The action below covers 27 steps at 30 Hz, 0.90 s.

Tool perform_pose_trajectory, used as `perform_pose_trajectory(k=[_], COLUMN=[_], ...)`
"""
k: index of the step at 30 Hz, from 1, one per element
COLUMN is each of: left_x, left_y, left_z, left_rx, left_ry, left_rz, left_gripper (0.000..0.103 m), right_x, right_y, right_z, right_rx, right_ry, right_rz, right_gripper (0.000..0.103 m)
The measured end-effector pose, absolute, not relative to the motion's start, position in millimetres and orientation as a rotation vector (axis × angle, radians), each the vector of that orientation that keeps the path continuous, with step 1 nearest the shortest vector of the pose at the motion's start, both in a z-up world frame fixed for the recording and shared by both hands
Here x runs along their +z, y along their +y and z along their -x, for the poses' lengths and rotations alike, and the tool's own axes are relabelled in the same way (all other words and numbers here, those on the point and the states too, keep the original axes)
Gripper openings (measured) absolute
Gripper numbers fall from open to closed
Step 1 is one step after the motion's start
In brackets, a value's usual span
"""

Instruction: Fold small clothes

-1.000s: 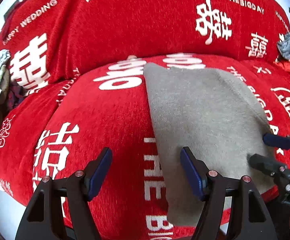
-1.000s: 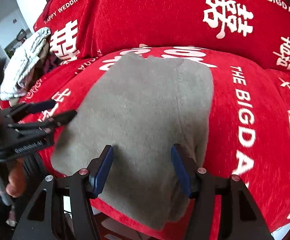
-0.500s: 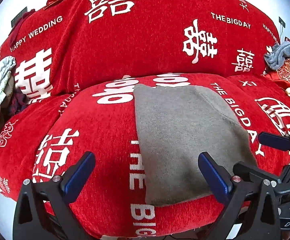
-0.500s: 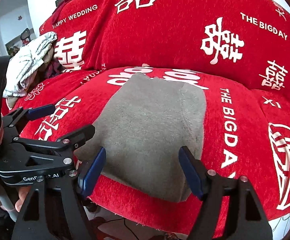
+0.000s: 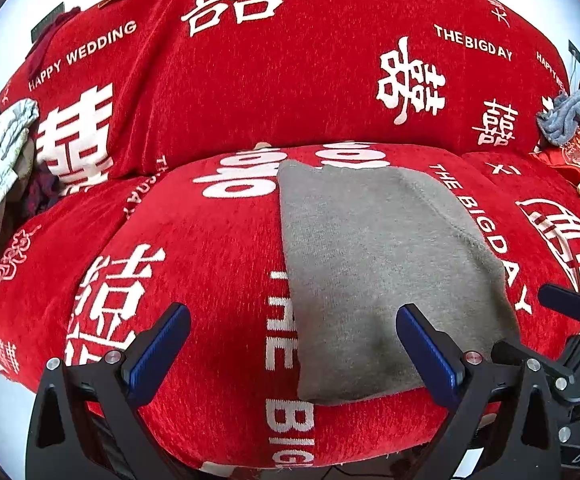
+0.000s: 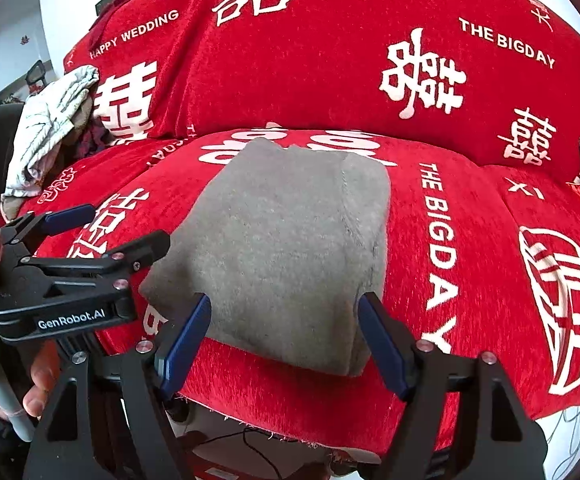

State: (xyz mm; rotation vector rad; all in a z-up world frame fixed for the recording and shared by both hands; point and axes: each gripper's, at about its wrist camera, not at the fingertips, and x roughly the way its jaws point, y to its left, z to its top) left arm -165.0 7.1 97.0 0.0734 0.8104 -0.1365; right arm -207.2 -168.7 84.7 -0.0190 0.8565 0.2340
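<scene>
A grey knit garment [image 5: 370, 260] lies folded into a rough rectangle on the red sofa seat cushion [image 5: 193, 264], its near edge at the cushion's front. My left gripper [image 5: 292, 316] hovers open and wide above that front edge, nothing between its blue pads. The garment's left border runs between its fingers. In the right wrist view the same garment [image 6: 290, 240] fills the middle. My right gripper [image 6: 285, 300] stands open just before its near edge, gripping nothing. The left gripper [image 6: 125, 226] shows at the garment's left corner, the right gripper [image 5: 524, 320] at its right.
The sofa's red cover [image 5: 290, 80] carries white lettering on the backrest too. A striped pale cloth pile [image 6: 49, 128] sits on the left arm, a blue-grey cloth [image 5: 574, 116] far right. A hand [image 6: 37, 380] holds the left gripper. Below the cushion front the floor and cables show.
Both grippers opened wider and drew back and up from the garment's near edge. The garment stays flat on the cushion. Little differs over the last half second.
</scene>
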Motion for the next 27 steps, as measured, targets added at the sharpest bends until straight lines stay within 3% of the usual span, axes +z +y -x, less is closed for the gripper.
perform_pose_trajectory(k=[27], left_x=[98], left_y=[8], left_z=[178], left_rx=[-0.102], left_ry=[0.786], left_rz=[-0.067], left_gripper=[0.103], right_x=[85], right_y=[-156], right_z=[218], right_rx=[0.206], right_ry=[0.861], right_rz=[0.076], right_gripper=[0.079])
